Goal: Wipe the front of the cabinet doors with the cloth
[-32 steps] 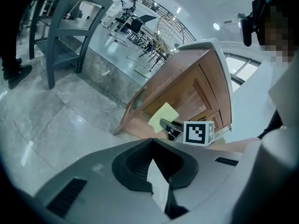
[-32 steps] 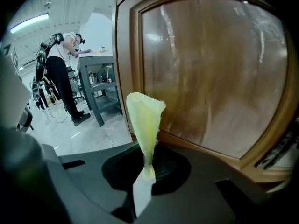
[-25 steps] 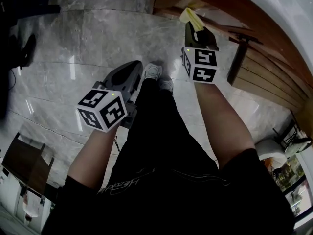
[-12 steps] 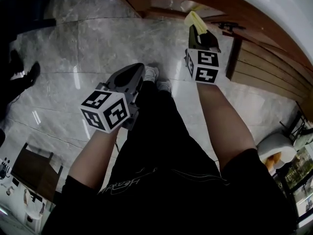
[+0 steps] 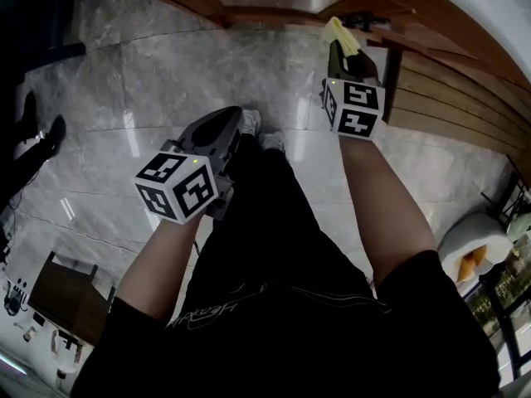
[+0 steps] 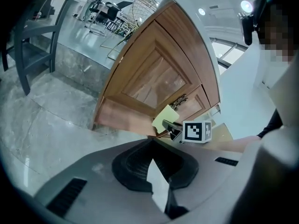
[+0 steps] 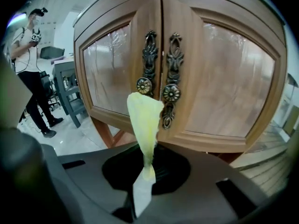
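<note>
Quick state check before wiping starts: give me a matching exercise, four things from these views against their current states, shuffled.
1. yellow cloth
2. left hand-held gripper
3. right hand-held gripper
4. cabinet doors

A. both closed, handles side by side
B. jaws together, nothing between
C. sticks up in front of the handles
D. shut on the yellow cloth

Pairs: 1-C, 2-B, 3-D, 4-A.

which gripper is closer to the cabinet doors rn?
Right. The right gripper, shut on the cloth, points straight at the cabinet doors, close in front of the handles. The left gripper is farther back over the floor, shut and empty.
</note>
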